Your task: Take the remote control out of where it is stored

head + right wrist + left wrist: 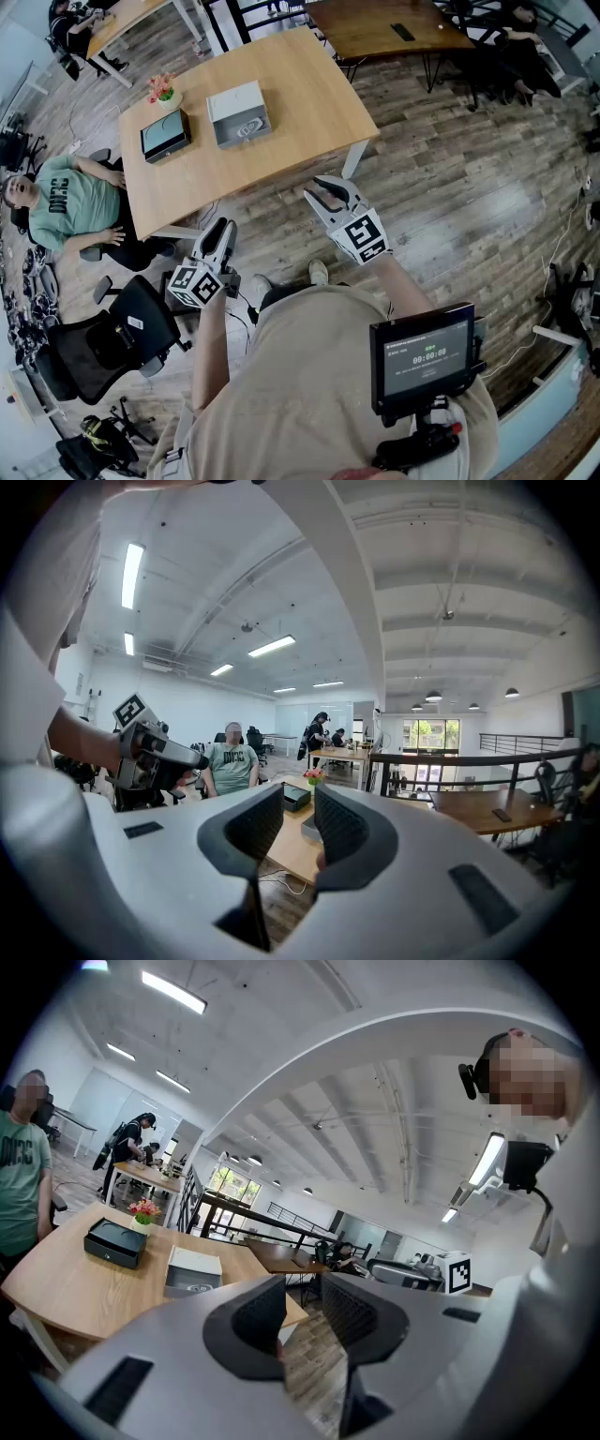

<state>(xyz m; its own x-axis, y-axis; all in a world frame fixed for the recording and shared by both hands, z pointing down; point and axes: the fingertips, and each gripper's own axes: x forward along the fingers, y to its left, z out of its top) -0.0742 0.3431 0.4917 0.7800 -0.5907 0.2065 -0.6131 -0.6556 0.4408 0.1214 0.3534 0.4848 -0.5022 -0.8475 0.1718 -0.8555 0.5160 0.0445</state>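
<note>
Holding the left tongs and right tongs over the plank floor, you have both narrowly parted and empty. Ahead of them, the remote control lies in the grey box on the wooden table.

Floor: grey-brown wood planks
Table: light wood, white legs
Ceiling: white, with strip lights

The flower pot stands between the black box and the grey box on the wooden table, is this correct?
No. The flower pot stands beyond the black box, near the wooden table's edge, not between it and the grey box. The head view shows this.
</note>
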